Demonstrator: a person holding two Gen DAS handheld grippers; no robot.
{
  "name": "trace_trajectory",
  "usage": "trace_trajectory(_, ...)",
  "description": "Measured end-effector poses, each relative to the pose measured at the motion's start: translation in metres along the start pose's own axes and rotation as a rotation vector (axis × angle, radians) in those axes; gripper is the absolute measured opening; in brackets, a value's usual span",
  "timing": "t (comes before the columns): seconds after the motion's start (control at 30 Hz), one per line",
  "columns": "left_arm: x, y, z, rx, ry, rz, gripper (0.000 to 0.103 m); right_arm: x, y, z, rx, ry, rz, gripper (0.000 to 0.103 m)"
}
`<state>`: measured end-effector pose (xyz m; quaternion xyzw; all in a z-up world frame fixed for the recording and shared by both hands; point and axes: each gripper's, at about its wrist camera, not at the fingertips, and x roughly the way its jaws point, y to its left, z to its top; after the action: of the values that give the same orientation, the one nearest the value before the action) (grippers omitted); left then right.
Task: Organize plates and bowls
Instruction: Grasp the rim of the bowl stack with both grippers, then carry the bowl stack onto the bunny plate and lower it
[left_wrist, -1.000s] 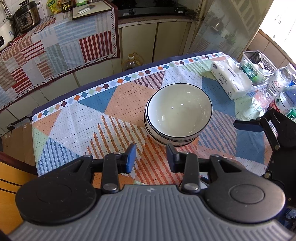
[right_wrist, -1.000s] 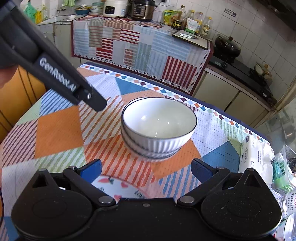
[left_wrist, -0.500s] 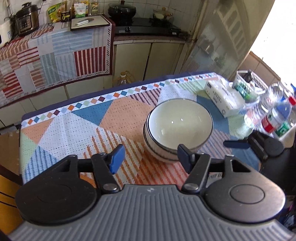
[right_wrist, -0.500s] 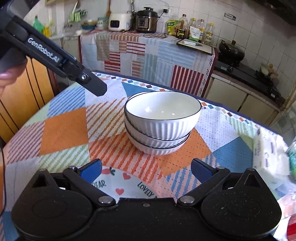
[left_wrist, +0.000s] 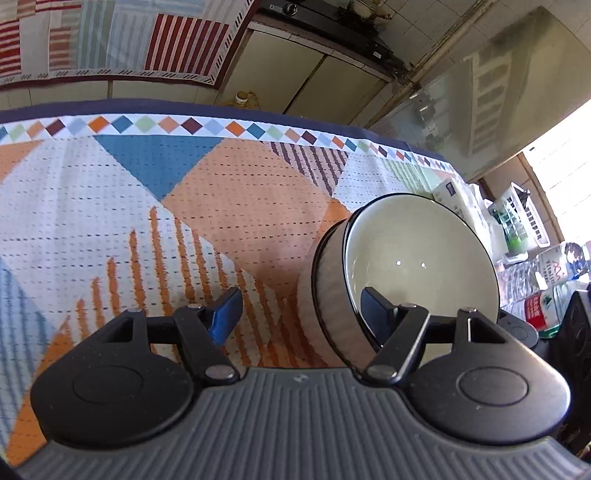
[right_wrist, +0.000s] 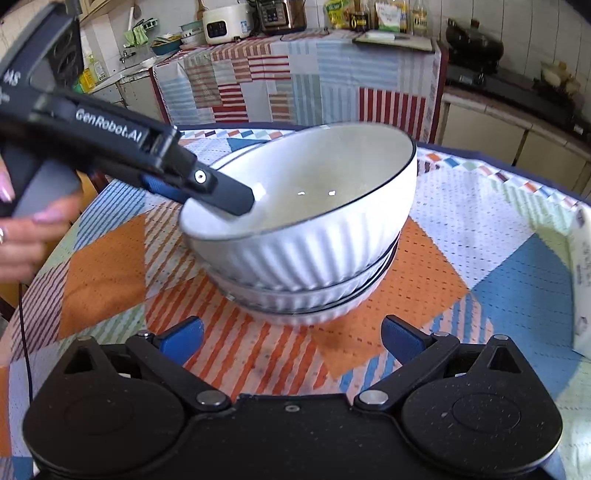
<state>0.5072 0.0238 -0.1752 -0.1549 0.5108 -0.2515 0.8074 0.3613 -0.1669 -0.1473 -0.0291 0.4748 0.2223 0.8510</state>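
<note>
Three white ribbed bowls with dark rims stand stacked on the patchwork tablecloth (right_wrist: 424, 280). The top bowl (right_wrist: 306, 221) is tilted, its left side raised off the stack (right_wrist: 306, 299). My left gripper (left_wrist: 299, 310) is open and straddles that bowl's rim (left_wrist: 332, 288): one finger inside, one outside. In the right wrist view one left finger (right_wrist: 221, 192) reaches over the rim into the bowl. My right gripper (right_wrist: 291, 332) is open and empty, low over the cloth just in front of the stack.
A tissue pack (right_wrist: 581, 280) lies at the table's right edge. Water bottles (left_wrist: 546, 280) and a white basket (left_wrist: 521, 221) stand beyond the bowls. Kitchen counters with appliances run behind the table.
My left gripper dropped and moved right, opening wider to straddle the top bowl's rim. The top bowl has tilted. My right gripper moved closer to the stack.
</note>
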Motion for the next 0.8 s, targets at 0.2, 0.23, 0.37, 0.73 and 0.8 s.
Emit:
trace_trajectory(0.2, 0.018, -0.011, -0.001, 0.055, 0.011, -0.022, 0.061, 0.008, 0.001, 0.012, -0.063, 0.013, -0.019, 0.103)
trace_trajectory(0.23, 0.019, -0.014, -0.001, 0.058, 0.009, -0.029, 0.06, 0.009, 0.0, 0.014, -0.075, 0.021, -0.005, 0.103)
trace_trajectory(0.37, 0.02, -0.019, 0.0, 0.034, 0.042, -0.046, 0.052, 0.014, -0.005, 0.017, -0.103, 0.037, 0.034, 0.103)
trace_trajectory(0.73, 0.007, -0.045, -0.003, 0.092, 0.061, 0.025, 0.05, 0.01, -0.002, 0.016, -0.112, 0.007, 0.074, 0.102)
trace_trajectory(0.8, -0.002, -0.052, -0.004, 0.092, 0.06, 0.022, 0.05, 0.001, 0.001, 0.014, -0.114, -0.004, 0.063, 0.102)
